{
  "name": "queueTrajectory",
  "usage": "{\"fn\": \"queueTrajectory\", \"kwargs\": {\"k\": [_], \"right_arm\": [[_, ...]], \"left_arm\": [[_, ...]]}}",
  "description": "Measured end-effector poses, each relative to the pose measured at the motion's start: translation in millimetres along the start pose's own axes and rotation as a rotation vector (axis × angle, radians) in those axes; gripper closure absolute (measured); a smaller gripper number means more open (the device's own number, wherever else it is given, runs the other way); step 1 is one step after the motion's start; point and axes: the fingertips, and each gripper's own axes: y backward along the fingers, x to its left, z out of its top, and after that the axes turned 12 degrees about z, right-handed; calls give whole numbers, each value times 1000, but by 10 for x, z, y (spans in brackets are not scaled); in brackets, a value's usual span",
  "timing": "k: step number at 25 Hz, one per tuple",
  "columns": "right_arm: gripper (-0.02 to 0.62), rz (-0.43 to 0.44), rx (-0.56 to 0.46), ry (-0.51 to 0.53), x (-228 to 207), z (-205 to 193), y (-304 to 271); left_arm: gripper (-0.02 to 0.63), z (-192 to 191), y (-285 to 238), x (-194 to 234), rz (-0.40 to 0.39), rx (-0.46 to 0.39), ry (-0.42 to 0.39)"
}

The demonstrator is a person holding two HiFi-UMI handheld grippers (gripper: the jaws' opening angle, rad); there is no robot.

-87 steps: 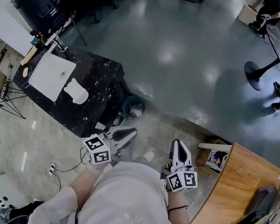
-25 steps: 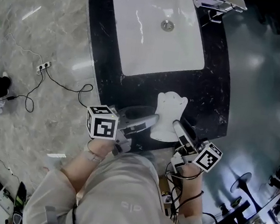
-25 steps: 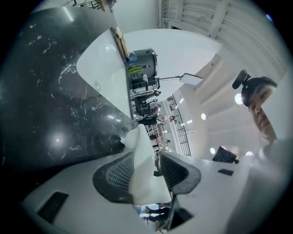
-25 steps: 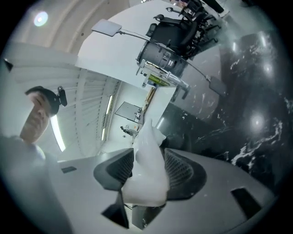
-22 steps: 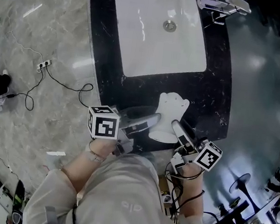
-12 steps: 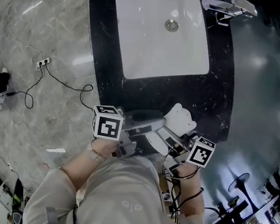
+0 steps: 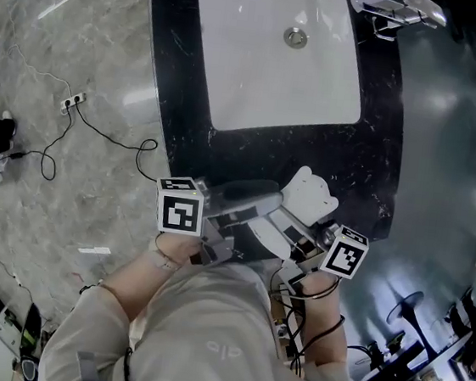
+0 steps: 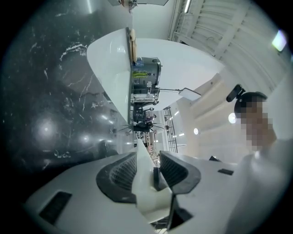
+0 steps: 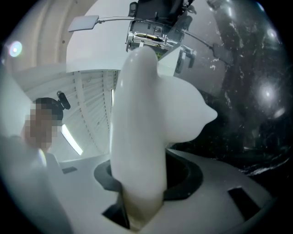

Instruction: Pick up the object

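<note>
Head view, looking steeply down. At 6 o'clock, nearest the person, two hand-held grippers meet over the near edge of a counter. L gripper has its ribbed dark pads clamped on a thin white edge, seemingly the rim of the white object. R gripper has jaws closing on the object's thick rounded stem, which touches both sides. So the grasp looks made. The object sits tilted near centre, just past the gripper tips. Whether it's fully clear of the counter can't be told, so lifting it away is prob. what's left. Object: smooth, matte, off-white, w/ lobed knobs on top. Counter: glossy black stone w/ white veins. At 12 o'clock, a smooth white rectangular basin w/ a metal drain. Chrome tap at 1 o'clock.
</note>
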Motion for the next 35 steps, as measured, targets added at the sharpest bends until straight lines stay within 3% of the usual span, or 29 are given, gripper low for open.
{"fn": "queueTrajectory", "kwargs": {"k": [11,16,21,35], "right_arm": [[399,-24,-12,23,216,-41,66],[408,-41,-54,76,545,-97,182],[408,6,-35,109,368,-27,-10],[408,63,-126,189,888,-6,220]], "left_arm": [[457,-66,69,-223,-12,-30,-7],[466,-160,153,-582,41,-94,-122],[469,-11,187,-386,25,-108,-153],[469,-181,138,-946,-7,-59,-280]]}}
